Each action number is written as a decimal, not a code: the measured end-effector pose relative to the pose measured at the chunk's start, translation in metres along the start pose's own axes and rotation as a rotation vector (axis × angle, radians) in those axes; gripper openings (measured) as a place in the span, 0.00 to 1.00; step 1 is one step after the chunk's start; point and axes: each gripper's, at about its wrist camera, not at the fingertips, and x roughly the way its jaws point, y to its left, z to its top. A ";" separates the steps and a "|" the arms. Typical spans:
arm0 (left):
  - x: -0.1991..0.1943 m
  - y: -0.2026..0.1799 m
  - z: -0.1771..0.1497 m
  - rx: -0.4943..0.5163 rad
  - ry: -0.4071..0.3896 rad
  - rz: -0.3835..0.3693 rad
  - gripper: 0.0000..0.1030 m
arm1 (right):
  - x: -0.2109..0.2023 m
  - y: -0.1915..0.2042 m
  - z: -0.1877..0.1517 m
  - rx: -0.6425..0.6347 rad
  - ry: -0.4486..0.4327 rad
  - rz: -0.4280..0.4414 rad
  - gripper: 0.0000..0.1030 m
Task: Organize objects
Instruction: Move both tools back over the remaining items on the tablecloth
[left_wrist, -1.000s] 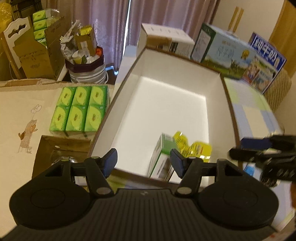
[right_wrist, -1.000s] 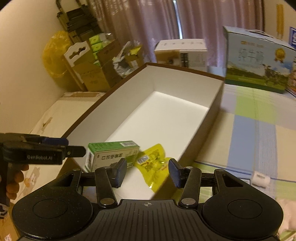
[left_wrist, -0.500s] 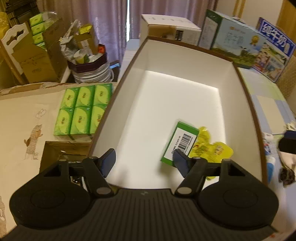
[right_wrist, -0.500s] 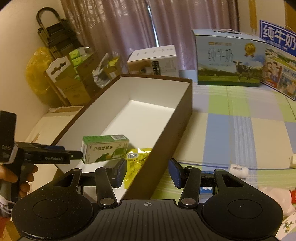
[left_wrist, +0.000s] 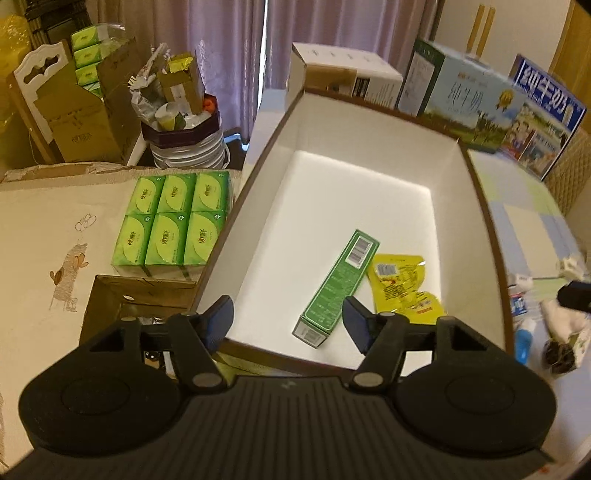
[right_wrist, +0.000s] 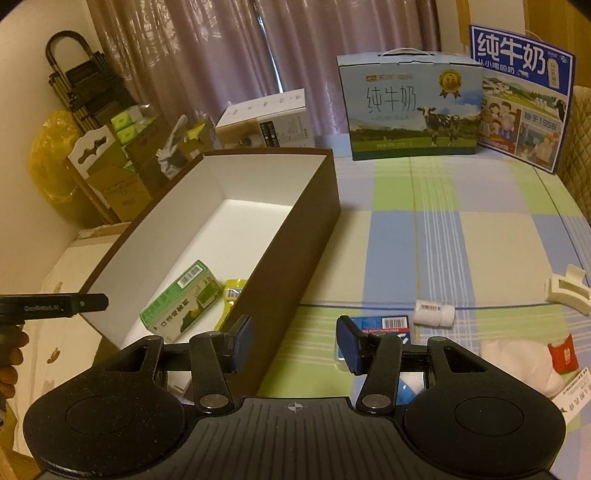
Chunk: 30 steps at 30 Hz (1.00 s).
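While I hold both tools over the near end of the box, this is my read:

Left hand-held gripper (left_wrist: 288, 323): jaws spread, nothing between the pads; they have just eased slightly closer. I hover it above the near short wall of the box.

Right hand-held gripper (right_wrist: 293, 341): jaws apart, pinching nothing. It hangs over the checked cloth just outside the box's near right corner, one finger (right_wrist: 238, 343) in front of the brown wall.

Brown box (left_wrist: 369, 110): open-topped, white inside, long axis running away from me.

Green carton (left_wrist: 338, 286): lying flat on the box floor at the near end, barcode end pointing to the far wall.

Yellow pouch (left_wrist: 402, 286): flat on the box floor, just beside the carton on its right, touching or nearly so; I cannot tell which.

Checked cloth (right_wrist: 443, 236): right of the box; near its near edge lie a small white roll (right_wrist: 434, 313), a cream hair clip (right_wrist: 569, 291) and a blue packet (right_wrist: 384, 325) behind my right finger.

Green tissue packs (left_wrist: 173, 221): six in a block, left of the box, just beside its long wall.
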 end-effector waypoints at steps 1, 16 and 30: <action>-0.005 0.001 -0.001 -0.008 -0.010 -0.004 0.60 | -0.003 0.000 -0.001 0.000 -0.003 0.006 0.46; -0.064 -0.050 -0.044 -0.054 -0.070 -0.106 0.72 | -0.037 -0.016 -0.036 -0.043 -0.002 0.124 0.46; -0.050 -0.166 -0.091 0.059 0.037 -0.240 0.72 | -0.075 -0.104 -0.079 0.055 0.052 0.065 0.46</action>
